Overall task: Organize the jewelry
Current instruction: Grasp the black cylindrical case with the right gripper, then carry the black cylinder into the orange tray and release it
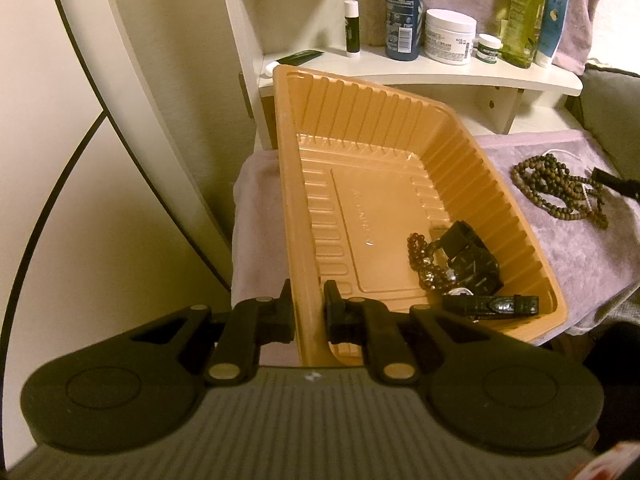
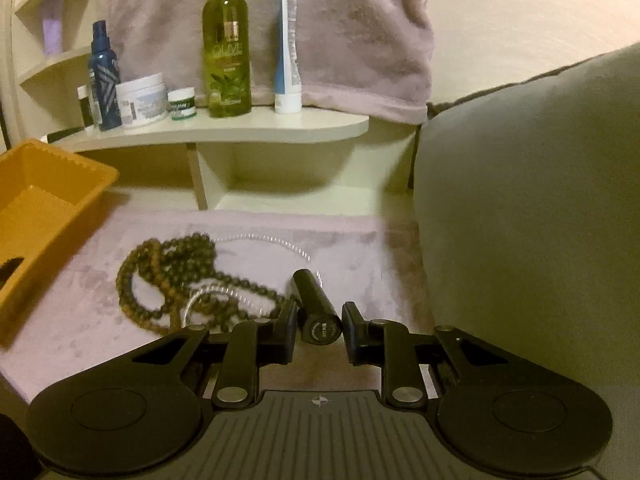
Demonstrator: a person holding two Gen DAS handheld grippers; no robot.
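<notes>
1. While the left gripper (image 1: 309,308) pinches the near rim of the orange tray (image 1: 360,112), its fingers (image 1: 334,312) press the tray wall from both sides, one outside and one inside.
2. Inside the tray, toward its near right corner, lie a dark bead bracelet (image 1: 424,256), a black watch (image 1: 470,268) and a black strap (image 1: 492,306), all bunched together.
3. On the lilac towel (image 2: 352,248) over the worktop, right of the tray, a string of brown beads (image 2: 168,276) lies in loops, tangled with a thin clear coil (image 2: 276,242).
4. Between the fingers (image 2: 356,328) of the right gripper (image 2: 320,326) sits a black cylinder (image 2: 316,304); the fingers are nearly closed on it, but whether they press it I cannot tell.
5. Behind, a white shelf (image 2: 240,130) carries bottles and jars.
</notes>
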